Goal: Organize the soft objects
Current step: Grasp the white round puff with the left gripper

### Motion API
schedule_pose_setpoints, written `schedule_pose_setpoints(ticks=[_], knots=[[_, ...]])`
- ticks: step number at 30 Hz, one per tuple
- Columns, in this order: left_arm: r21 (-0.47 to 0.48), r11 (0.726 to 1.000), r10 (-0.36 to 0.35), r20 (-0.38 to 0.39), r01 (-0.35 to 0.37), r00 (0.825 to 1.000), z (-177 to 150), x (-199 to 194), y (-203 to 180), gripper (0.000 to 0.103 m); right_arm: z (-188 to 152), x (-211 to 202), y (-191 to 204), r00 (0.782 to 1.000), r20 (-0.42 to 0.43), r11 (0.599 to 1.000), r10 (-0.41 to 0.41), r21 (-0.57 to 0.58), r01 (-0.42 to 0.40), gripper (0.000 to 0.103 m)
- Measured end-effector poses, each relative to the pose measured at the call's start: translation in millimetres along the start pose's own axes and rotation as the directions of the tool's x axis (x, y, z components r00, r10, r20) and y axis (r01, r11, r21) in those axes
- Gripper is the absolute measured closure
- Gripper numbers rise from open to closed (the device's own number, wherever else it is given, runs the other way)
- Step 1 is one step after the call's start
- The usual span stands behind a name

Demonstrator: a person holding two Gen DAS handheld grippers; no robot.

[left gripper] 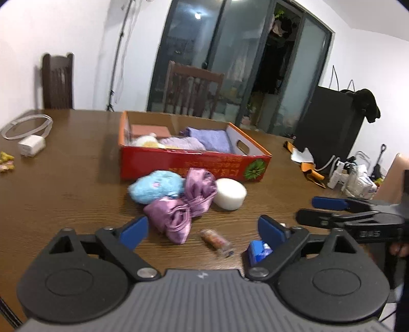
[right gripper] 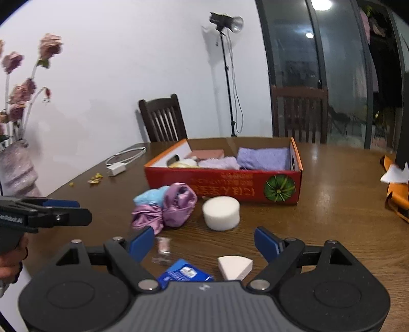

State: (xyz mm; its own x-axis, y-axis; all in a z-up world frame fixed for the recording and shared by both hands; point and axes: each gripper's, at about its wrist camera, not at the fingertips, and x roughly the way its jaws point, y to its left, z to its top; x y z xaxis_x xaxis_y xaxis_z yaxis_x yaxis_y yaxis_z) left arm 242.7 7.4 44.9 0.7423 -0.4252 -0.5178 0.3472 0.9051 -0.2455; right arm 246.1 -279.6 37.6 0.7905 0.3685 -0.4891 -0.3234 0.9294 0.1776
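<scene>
Three soft things lie loose on the brown wooden table (left gripper: 64,194), just before the red cardboard box (right gripper: 222,184): one crumpled purple satin cloth (left gripper: 179,204), one fluffy blue plush (left gripper: 156,189), one round white sponge (right gripper: 221,213) (the cloth touches the plush). The box holds two folded lilac towels (right gripper: 263,158). The left gripper (left gripper: 203,229) and the right gripper (right gripper: 204,242) both hover with fingers apart, empty.

White walls, dark wooden chairs (right gripper: 163,118), glass doors (left gripper: 230,63), studio lamp (right gripper: 227,24), brown table (right gripper: 332,204).
</scene>
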Motion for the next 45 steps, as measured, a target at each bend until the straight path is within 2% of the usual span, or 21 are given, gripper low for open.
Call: schedule_pose_setpoints(ticks=[1,3,6,8,10,12,15,18,20,25,30,45], knots=[[-0.007,1.000,-0.017,-0.014,0.017,1.000,2.9,7.9,-1.2,0.036,1.2,8.1,-5.1,1.000,-0.005,1.000,0.002,0.014,-0.002,0.020],[-0.028,0.997,-0.068,-0.059,0.066,0.996,10.8,31.6,-6.9,0.053,5.0,24.9,-14.9,1.000,-0.011,0.999,0.009,0.040,-0.008,0.024],[-0.047,0.991,-0.134,-0.112,0.129,0.985,22.7,70.2,-20.8,0.058,12.1,53.5,-29.8,1.000,-0.019,0.996,0.025,0.085,-0.023,0.036],[-0.033,0.989,-0.144,-0.132,0.141,0.981,28.2,94.7,-30.8,0.058,17.0,72.6,-42.5,0.999,-0.023,0.990,0.035,0.135,-0.032,0.043],[-0.059,0.994,-0.106,-0.153,0.098,0.983,33.3,120.1,-33.5,0.058,22.0,91.5,-56.5,0.998,-0.027,0.979,0.056,0.198,-0.050,0.052],[-0.083,0.996,-0.054,-0.173,0.040,0.984,37.5,142.0,-31.3,0.058,25.1,108.3,-69.5,0.996,-0.036,0.964,0.083,0.257,-0.072,0.057],[-0.125,0.992,-0.015,-0.161,-0.005,0.987,40.2,158.0,-23.1,0.058,27.1,128.9,-80.3,0.993,-0.048,0.951,0.108,0.296,-0.089,0.061],[-0.163,0.987,-0.033,-0.178,0.004,0.983,39.3,169.3,-14.3,0.059,23.7,142.5,-83.9,0.986,-0.061,0.941,0.154,0.313,-0.127,0.068],[-0.171,0.985,-0.054,-0.182,0.023,0.982,37.2,173.6,-12.6,0.067,19.0,149.7,-85.9,0.977,-0.076,0.927,0.200,0.338,-0.163,0.076],[-0.199,0.979,-0.077,-0.173,0.042,0.982,37.7,175.9,-10.3,0.072,14.3,151.2,-92.0,0.970,-0.060,0.904,0.234,0.381,-0.194,0.081],[-0.215,0.975,-0.085,-0.170,0.047,0.982,40.2,166.4,-15.8,0.072,17.0,140.7,-85.1,0.976,-0.058,0.918,0.210,0.355,-0.177,0.081],[-0.171,0.978,-0.127,-0.013,0.123,0.992,34.5,47.9,-55.7,0.073,24.7,23.9,-30.3,0.980,0.087,0.947,0.180,0.254,-0.196,0.082]])
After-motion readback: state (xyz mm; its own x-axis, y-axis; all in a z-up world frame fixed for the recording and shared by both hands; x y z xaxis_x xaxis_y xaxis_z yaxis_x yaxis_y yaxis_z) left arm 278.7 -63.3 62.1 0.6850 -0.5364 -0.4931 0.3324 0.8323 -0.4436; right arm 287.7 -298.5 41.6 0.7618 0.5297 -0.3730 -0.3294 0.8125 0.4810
